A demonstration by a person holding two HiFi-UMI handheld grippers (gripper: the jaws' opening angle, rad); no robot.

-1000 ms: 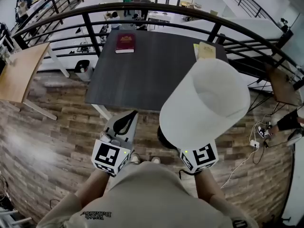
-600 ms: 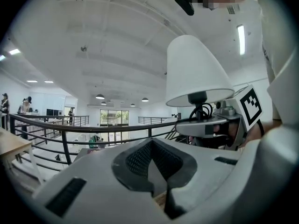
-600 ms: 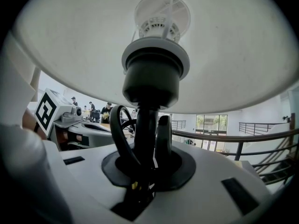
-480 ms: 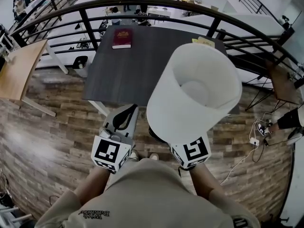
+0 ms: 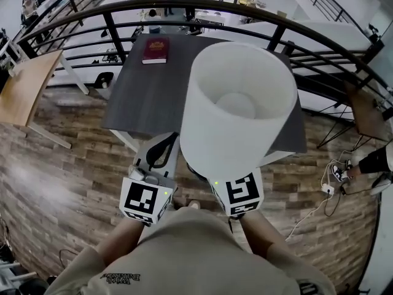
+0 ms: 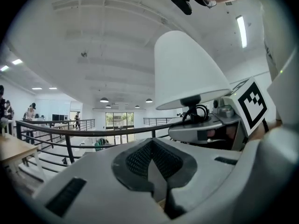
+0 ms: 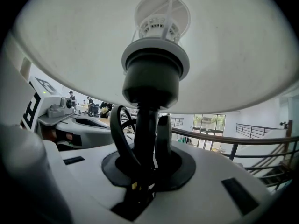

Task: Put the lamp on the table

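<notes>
In the head view the white lamp shade (image 5: 236,103) fills the middle, upright, over the near edge of the dark grey table (image 5: 141,91). My right gripper (image 7: 147,164) is shut on the lamp's black stem (image 7: 145,125); a black cord (image 7: 119,134) loops beside it. From above only that gripper's marker cube (image 5: 241,192) shows under the shade. My left gripper (image 5: 163,152) is to the left of the lamp, shut with nothing in it. From the left gripper view the shade (image 6: 187,73) stands to the right of the left gripper (image 6: 156,171).
A red book (image 5: 155,50) lies at the table's far left corner. A black curved railing (image 5: 110,26) runs behind the table. A light wooden table (image 5: 24,91) stands at the left. A cable and power strip (image 5: 328,186) lie on the wooden floor at the right.
The lamp has swung left in the head view and now covers more of the table's right half. Both grippers have come nearer to the table.
</notes>
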